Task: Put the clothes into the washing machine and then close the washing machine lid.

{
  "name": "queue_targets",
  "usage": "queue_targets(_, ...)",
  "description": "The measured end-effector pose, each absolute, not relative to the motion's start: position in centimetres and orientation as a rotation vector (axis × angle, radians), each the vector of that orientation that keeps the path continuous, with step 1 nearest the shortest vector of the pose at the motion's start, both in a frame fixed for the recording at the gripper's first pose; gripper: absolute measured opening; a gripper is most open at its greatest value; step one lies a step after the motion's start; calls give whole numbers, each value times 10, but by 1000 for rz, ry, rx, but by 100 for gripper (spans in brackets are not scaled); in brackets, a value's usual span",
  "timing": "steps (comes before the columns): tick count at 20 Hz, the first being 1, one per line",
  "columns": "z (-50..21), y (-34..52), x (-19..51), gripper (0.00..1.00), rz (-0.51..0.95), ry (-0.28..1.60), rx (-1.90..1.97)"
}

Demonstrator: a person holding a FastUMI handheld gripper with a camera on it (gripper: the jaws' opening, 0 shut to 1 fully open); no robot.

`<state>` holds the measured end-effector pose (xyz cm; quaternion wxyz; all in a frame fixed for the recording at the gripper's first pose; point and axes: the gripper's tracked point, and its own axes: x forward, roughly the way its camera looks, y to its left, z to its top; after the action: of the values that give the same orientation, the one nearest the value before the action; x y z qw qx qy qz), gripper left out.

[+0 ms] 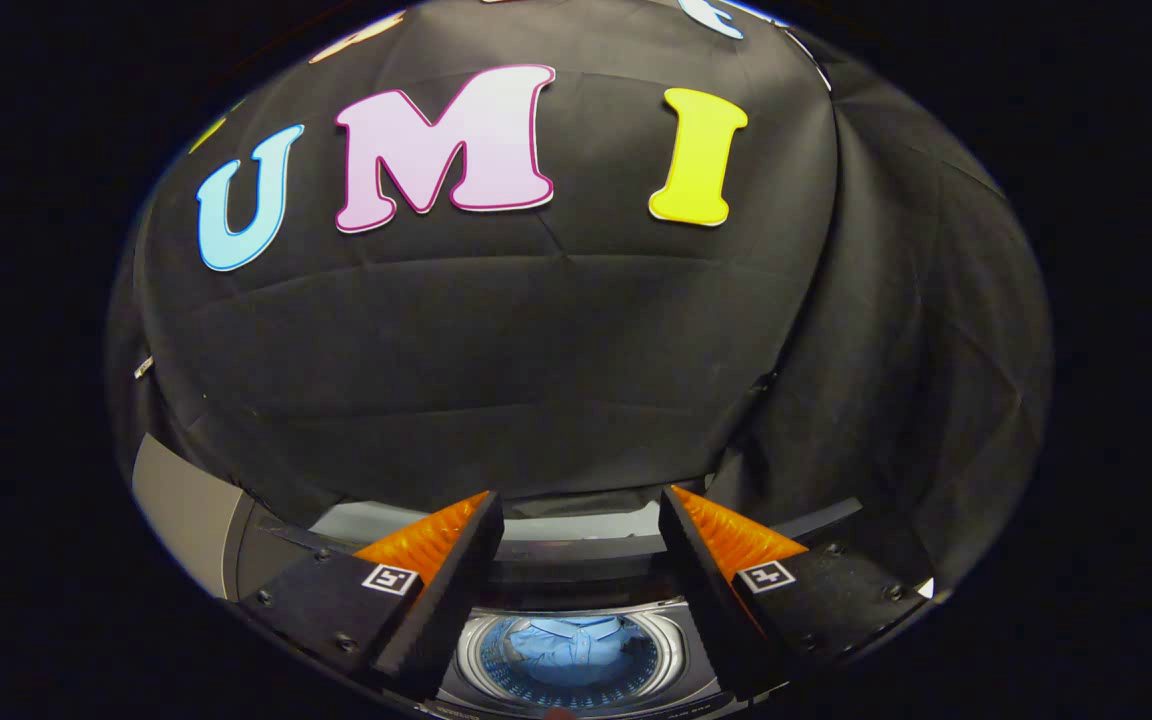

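Clothes (568, 648): pale blue garment, looks like a shirt, lying bunched at the bottom of the washing machine (576, 690) drum, seen below and between the two fingers. Drum (674, 655) is round with a shiny metal wall and a lit inner ring; nothing else visible inside with the garment. Tub opening is uncovered. Lid (576, 572) stands open as a dark band just ahead of the fingertips, with a lighter strip beyond it against the booth wall. Grey body corner (181, 510) of the machine sits off beyond the left finger.

Gripper (581, 510): jaws spread wide, nothing between them, not touching the garment, lid or drum rim. Fingers (436, 560) angle outward over the tub mouth. Each finger carries a small square white marker tag (391, 578) with a black pattern; no readable text on them. No brand or label legible on the machine panel; any print there is too small and dark to tell.
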<state>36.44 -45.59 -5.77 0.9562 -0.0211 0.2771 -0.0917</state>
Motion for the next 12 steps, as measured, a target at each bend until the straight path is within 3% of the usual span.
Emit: queue_targets(12,-58,-456,362,100,-184,529,-49)
